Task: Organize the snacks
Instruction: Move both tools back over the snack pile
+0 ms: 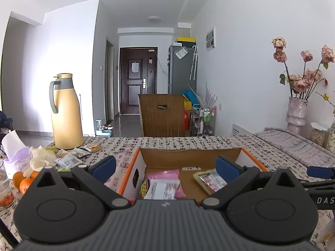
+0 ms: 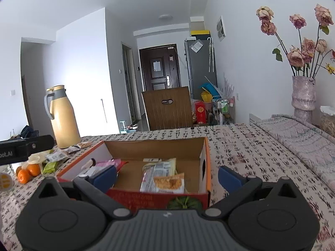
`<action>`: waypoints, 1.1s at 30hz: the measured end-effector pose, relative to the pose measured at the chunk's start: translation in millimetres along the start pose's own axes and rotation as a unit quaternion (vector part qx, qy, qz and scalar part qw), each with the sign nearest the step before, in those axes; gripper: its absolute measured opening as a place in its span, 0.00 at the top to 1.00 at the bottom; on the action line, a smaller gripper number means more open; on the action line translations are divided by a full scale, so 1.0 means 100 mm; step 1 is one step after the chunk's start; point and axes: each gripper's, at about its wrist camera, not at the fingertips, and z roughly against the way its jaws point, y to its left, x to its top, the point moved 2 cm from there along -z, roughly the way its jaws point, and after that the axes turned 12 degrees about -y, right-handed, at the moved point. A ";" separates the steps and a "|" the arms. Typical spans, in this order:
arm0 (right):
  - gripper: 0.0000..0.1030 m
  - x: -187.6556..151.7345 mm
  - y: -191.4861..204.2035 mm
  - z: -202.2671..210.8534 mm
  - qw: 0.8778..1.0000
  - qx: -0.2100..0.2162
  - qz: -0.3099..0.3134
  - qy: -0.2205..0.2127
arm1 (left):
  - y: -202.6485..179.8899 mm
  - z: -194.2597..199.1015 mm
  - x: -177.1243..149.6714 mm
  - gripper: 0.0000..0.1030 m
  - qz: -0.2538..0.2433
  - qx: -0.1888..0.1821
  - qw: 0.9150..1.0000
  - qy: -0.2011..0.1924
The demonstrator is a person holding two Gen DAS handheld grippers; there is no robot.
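Far left on your worktop, which wears a cloth printed all over with small dark characters, there's a heap of stuff: a white tissue box with a sheet sticking up, a few glossy oranges, and a scatter of loose snack packets, crinkly foil and plastic, lying flat at the foot of a tall cream thermos jug with a grey handle. All of that sits well off to the left of both tools.

Your left tool is spread wide with nothing in it, blue pads apart, hovering right at the near edge of the cardboard box. The box is open-topped, plain brown inside, orange along the rim, with a round hole in each side wall. Its left wall sits just inside your left pad, so the tool pretty much straddles the opening. Lying flat on the box floor are pink packets with a white-labelled one on top, over on the left side.

Over on the right side of the box there's a yellowish pack with a clear wrapper, and a packet showing a golden crumbly snack rests near the front wall. Your right tool is also wide and empty, just short of the box's red printed front.

Far right, a bumpy pale pink vase holds dried-looking roses.
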 end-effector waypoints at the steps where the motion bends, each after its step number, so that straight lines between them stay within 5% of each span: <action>1: 0.00 -0.02 0.00 0.05 1.000 0.000 -0.001 0.002 | 0.00 0.04 -0.01 0.00 0.001 -0.001 1.000 0.001; 19: 0.00 -0.35 -0.02 0.82 1.000 0.009 0.000 0.024 | -0.01 0.72 -0.34 0.00 0.000 -0.016 0.999 0.029; 33: 0.00 -0.71 -0.07 1.09 0.998 -0.003 -0.012 0.064 | 0.06 1.04 -0.79 0.00 0.006 -0.015 0.996 0.092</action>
